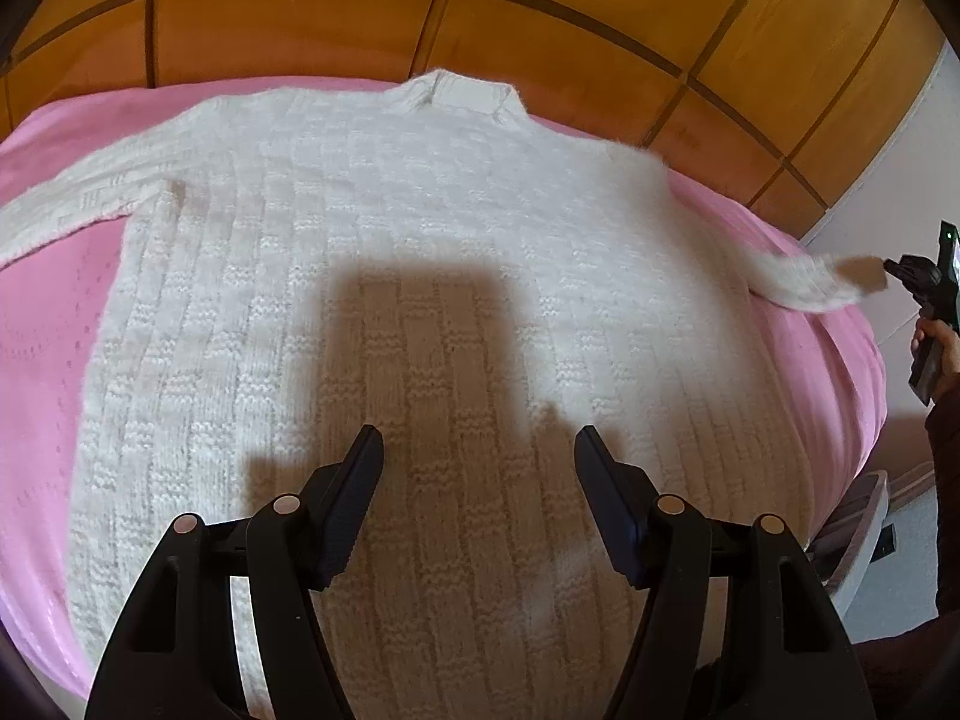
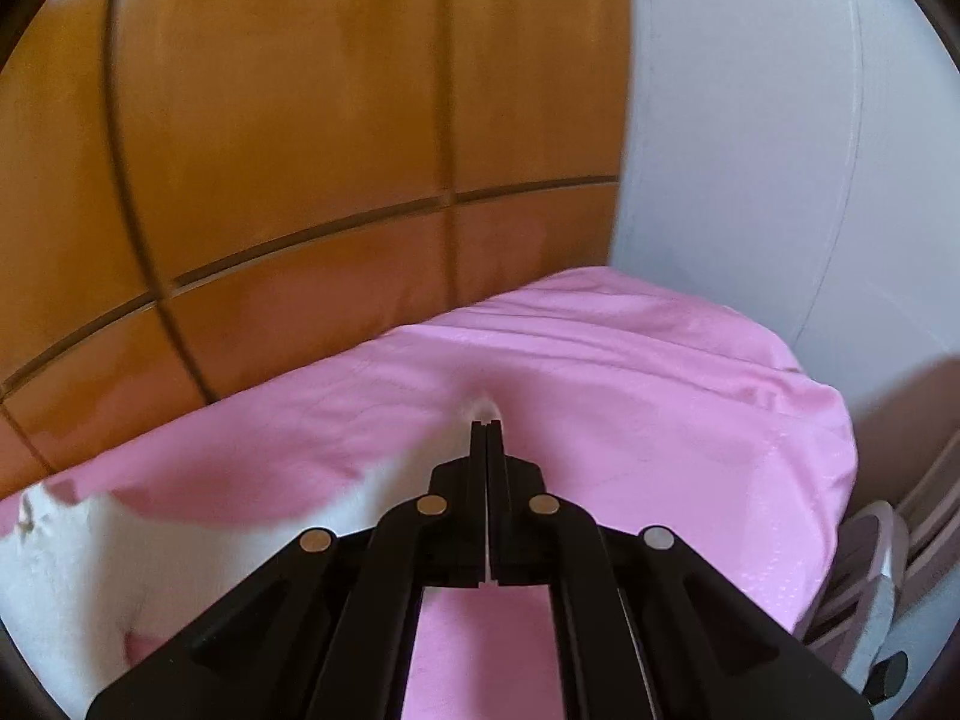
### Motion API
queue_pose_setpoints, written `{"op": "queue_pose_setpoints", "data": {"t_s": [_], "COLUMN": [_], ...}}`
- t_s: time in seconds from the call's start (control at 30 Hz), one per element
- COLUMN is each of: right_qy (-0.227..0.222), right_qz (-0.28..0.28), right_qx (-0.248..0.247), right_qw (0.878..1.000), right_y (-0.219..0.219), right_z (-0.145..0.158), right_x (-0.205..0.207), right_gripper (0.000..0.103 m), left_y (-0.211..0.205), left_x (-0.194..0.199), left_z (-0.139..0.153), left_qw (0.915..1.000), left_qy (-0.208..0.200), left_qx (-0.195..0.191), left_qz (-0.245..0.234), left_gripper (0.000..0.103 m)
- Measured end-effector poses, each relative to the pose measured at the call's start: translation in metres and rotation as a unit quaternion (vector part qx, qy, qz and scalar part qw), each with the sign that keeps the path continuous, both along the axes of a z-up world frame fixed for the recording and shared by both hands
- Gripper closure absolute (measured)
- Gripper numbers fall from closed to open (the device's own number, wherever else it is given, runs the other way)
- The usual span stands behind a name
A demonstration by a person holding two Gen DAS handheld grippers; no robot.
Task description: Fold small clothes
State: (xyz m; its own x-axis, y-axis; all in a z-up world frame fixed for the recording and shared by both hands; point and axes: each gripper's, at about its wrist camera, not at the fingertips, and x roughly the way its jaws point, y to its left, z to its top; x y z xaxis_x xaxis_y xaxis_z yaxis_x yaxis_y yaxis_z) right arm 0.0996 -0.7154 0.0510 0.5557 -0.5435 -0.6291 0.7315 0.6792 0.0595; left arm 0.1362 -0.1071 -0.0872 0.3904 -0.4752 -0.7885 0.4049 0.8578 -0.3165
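A white knitted sweater [image 1: 384,276] lies flat, collar away from me, on a pink bedcover [image 1: 42,324]. My left gripper [image 1: 480,438] hovers open over the sweater's lower body, with nothing between its fingers. Its left sleeve [image 1: 66,210] stretches out to the left. The right sleeve's cuff [image 1: 822,282] is pulled off to the right, where my right gripper [image 1: 897,270] holds its end. In the right wrist view the right gripper [image 2: 485,426] is shut, with white sleeve fabric [image 2: 390,480] pinched at its tips and trailing left toward the sweater body [image 2: 66,570].
Orange wooden panels [image 1: 540,18] rise behind the bed. A white wall [image 2: 750,150] stands to the right. The bed's right edge [image 2: 840,480] drops off toward a greyish object [image 2: 876,570] on the floor. A person's hand [image 1: 930,336] grips the right tool.
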Motion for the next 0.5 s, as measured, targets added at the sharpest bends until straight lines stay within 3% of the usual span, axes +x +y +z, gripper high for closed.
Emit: {"op": "queue_pose_setpoints", "data": {"t_s": [0.1,0.2,0.23,0.27,0.3,0.4,0.5], "right_qy": [0.026,0.045,0.034,0.016,-0.003,-0.052,-0.106], "right_qz": [-0.047,-0.06,-0.073,-0.078,-0.082,-0.055,-0.026], "right_qx": [0.015,0.075,0.094,0.113,0.133,0.205,0.301], "right_qw": [0.998,0.994,0.992,0.99,0.988,0.976,0.947], "right_y": [-0.026,-0.043,-0.046,-0.045,-0.043,-0.023,-0.006], "right_z": [-0.019,-0.059,-0.071,-0.077,-0.082,-0.101,-0.126], "right_x": [-0.006,-0.017,-0.028,-0.037,-0.046,-0.067,-0.069], "right_gripper": [0.103,0.101,0.09,0.067,0.057,0.053,0.052], "left_y": [0.001,0.001,0.001,0.001,0.002,0.002,0.002], "left_x": [0.0,-0.001,-0.001,-0.002,-0.002,-0.002,-0.003], "left_z": [0.0,0.0,-0.001,-0.001,-0.002,-0.003,-0.003], "left_qw": [1.0,1.0,1.0,1.0,1.0,1.0,0.9999], "left_qy": [0.002,0.002,0.003,0.004,0.005,0.005,0.009], "left_qx": [-0.004,-0.004,-0.004,-0.004,-0.004,-0.004,-0.006], "left_qz": [0.005,0.005,0.005,0.005,0.005,0.004,0.007], "left_gripper": [0.038,0.038,0.038,0.038,0.038,0.038,0.038]}}
